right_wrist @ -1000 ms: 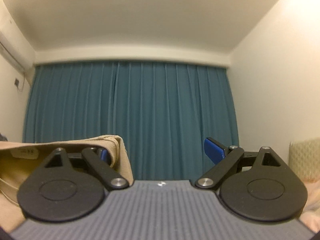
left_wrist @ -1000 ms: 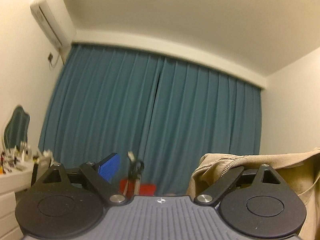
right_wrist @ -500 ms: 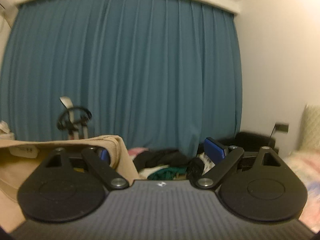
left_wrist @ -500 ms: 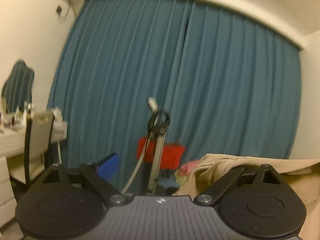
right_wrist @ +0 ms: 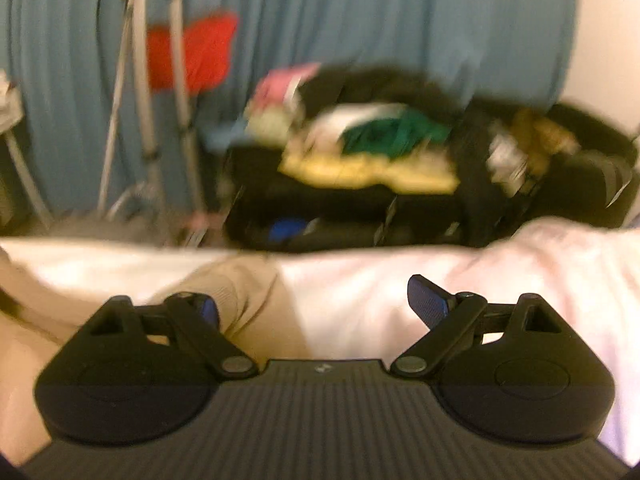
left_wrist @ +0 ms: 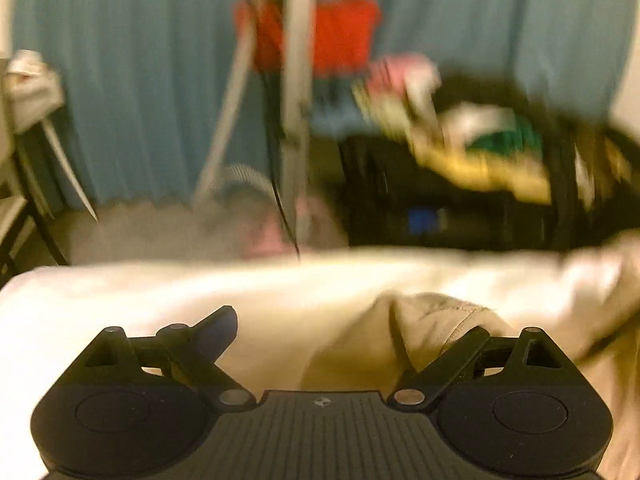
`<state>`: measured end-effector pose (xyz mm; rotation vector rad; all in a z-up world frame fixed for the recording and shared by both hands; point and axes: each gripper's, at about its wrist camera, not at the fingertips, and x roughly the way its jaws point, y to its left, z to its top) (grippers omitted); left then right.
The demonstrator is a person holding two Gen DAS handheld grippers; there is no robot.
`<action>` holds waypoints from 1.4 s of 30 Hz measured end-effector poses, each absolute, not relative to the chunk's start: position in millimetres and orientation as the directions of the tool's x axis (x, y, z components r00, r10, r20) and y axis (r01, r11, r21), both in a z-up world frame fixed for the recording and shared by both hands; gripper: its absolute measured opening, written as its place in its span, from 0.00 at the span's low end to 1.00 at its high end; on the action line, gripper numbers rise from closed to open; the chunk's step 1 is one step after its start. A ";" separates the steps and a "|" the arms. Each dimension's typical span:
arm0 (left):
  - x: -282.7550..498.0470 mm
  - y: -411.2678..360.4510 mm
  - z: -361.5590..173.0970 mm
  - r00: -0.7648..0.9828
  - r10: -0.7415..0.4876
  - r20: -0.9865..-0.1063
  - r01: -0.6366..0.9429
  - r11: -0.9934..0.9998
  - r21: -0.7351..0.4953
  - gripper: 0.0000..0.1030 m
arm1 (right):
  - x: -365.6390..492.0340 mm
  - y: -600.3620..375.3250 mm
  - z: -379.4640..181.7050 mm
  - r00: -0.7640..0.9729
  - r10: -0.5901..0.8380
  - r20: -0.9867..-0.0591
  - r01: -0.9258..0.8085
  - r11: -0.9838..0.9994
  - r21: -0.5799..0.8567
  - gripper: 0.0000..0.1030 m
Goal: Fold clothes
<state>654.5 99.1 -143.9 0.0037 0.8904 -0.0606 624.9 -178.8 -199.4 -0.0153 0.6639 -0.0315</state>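
Left gripper, in its own wrist view, has its jaws spread wide. The blue-padded finger on its left is bare. A beige ribbed-fabric garment bunches over the finger on its right and hides that tip. Nothing is pinched between the jaws, so the cloth seems to hang on that one finger, though what holds it there is hidden. Just ahead of and beneath the tool lies pale white bedding. Beyond it, all blurred, are a teal pleated curtain and a dark pile of mixed clothes. The tool looks roughly level and low, pointing forward over the bed.

Right gripper, in its wrist view, mirrors this. Its jaws are wide apart, the blue pad on its right is free, and the same beige garment is wrapped over the finger on its left, trailing off to that side. White bedding fills the space ahead of the free finger. This tool also sits low, level and pointing forward.

The garment thus spans the gap between the two tools, carried on their inner fingers just above or on the bed. That would fit either laying it out flat for a fold or taking it up off the bedding.

In my judgement the hold looks insecure either way:
- Keep both tools at the same height.
- Keep them far enough apart that the carried edge stays taut.
- Avoid tilting the fingertips down, or the cloth could slide off.
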 end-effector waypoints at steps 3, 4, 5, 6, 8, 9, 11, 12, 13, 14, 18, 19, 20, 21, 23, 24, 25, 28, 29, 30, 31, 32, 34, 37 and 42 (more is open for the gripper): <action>656.5 99.1 -147.0 0.536 -0.107 -0.837 0.138 0.990 -0.037 1.00 | 637.4 -173.8 -199.1 0.693 0.072 -0.717 -0.078 0.997 0.024 0.89; 652.9 97.4 -141.5 0.536 -0.115 -0.837 0.158 0.987 -0.034 1.00 | 633.4 -170.6 -195.2 0.693 0.078 -0.717 -0.094 0.995 0.018 0.89; 649.1 95.8 -135.0 0.539 -0.121 -0.834 0.176 0.984 -0.029 1.00 | 629.3 -167.5 -191.2 0.693 0.084 -0.716 -0.109 0.994 0.012 0.89; 645.3 94.1 -128.6 0.542 -0.128 -0.830 0.194 0.981 -0.024 1.00 | 622.7 -164.9 -186.8 0.697 0.090 -0.711 -0.118 0.993 0.011 0.89; 608.3 91.8 -115.6 0.593 -0.126 -0.795 0.171 0.985 -0.029 1.00 | 598.5 -161.5 -175.6 0.726 0.102 -0.680 -0.111 0.993 0.031 0.89; 588.8 90.7 -109.2 0.619 -0.124 -0.775 0.157 0.987 -0.032 1.00 | 586.4 -159.8 -170.1 0.740 0.108 -0.664 -0.108 0.993 0.041 0.89; 549.7 88.5 -96.3 0.670 -0.118 -0.733 0.130 0.991 -0.041 1.00 | 559.6 -156.6 -158.1 0.769 0.119 -0.629 -0.103 0.993 0.061 0.89; 530.1 87.5 -89.8 0.694 -0.115 -0.711 0.117 0.992 -0.046 1.00 | 538.4 -155.3 -149.9 0.789 0.126 -0.602 -0.106 0.992 0.069 0.89; 510.5 86.4 -83.3 0.717 -0.111 -0.688 0.104 0.993 -0.051 1.00 | 515.8 -154.9 -141.1 0.809 0.134 -0.573 -0.108 0.991 0.079 0.89; 491.0 85.3 -76.9 0.740 -0.106 -0.665 0.091 0.994 -0.057 1.00 | 493.5 -156.0 -131.9 0.826 0.140 -0.546 -0.109 0.990 0.090 0.89; 412.8 80.9 -51.1 0.821 -0.081 -0.565 0.041 0.996 -0.084 1.00 | 402.8 -157.9 -99.0 0.878 0.156 -0.453 -0.101 0.984 0.143 0.89; 389.9 79.7 -44.9 0.828 -0.083 -0.555 0.036 0.995 -0.096 1.00 | 381.5 -158.7 -91.5 0.888 0.158 -0.433 -0.102 0.984 0.149 0.89; 366.6 78.4 -38.8 0.833 -0.086 -0.547 0.032 0.994 -0.108 1.00 | 360.2 -159.5 -83.9 0.897 0.159 -0.412 -0.103 0.982 0.155 0.89; 343.3 77.2 -32.6 0.838 -0.089 -0.539 0.028 0.992 -0.120 1.00 | 338.9 -160.3 -76.4 0.906 0.161 -0.391 -0.104 0.981 0.161 0.89; 296.6 74.6 -20.4 0.847 -0.094 -0.523 0.021 0.989 -0.144 1.00 | 296.4 -161.9 -61.3 0.923 0.162 -0.349 -0.107 0.979 0.173 0.89; 279.4 76.5 -12.3 0.850 -0.094 -0.518 0.015 0.988 -0.155 1.00 | 274.9 -162.9 -53.7 0.931 0.161 -0.328 -0.107 0.978 0.177 0.89; 263.1 78.9 -3.9 0.853 -0.094 -0.513 0.009 0.986 -0.165 1.00 | 256.0 -164.4 -47.2 0.938 0.157 -0.309 -0.105 0.978 0.178 0.89; 219.0 87.7 21.2 0.863 -0.084 -0.498 -0.022 0.979 -0.203 1.00 | 211.3 -170.6 -31.6 0.950 0.160 -0.267 -0.110 0.975 0.193 0.89; 209.2 93.0 28.9 0.865 -0.080 -0.495 -0.039 0.973 -0.226 1.00 | 198.9 -172.7 -27.7 0.953 0.166 -0.254 -0.116 0.973 0.199 0.89; 201.6 99.2 36.2 0.867 -0.080 -0.492 -0.054 0.966 -0.252 1.00 | 187.5 -174.7 -24.4 0.955 0.169 -0.243 -0.120 0.971 0.205 0.89; 194.4 105.6 43.5 0.869 -0.080 -0.488 -0.068 0.958 -0.279 1.00 | 178.2 -176.5 -22.5 0.958 0.163 -0.235 -0.114 0.971 0.209 0.89; 185.0 110.6 48.7 0.872 -0.078 -0.483 -0.083 0.949 -0.304 1.00 | 168.6 -179.1 -21.3 0.961 0.157 -0.228 -0.107 0.971 0.216 0.89; 170.7 121.1 57.3 0.874 -0.070 -0.482 -0.126 0.924 -0.362 1.00 | 154.6 -182.8 -25.0 0.964 0.155 -0.216 -0.103 0.966 0.236 0.89; 167.9 134.4 53.9 0.858 -0.078 -0.508 -0.195 0.865 -0.462 0.97 | 137.8 -190.8 -42.8 0.964 0.158 -0.212 -0.098 0.958 0.269 0.89; 180.9 148.8 35.7 0.825 -0.029 -0.565 -0.308 0.815 -0.491 0.89 | 132.9 -206.9 -85.0 0.953 0.161 -0.255 -0.070 0.941 0.331 0.89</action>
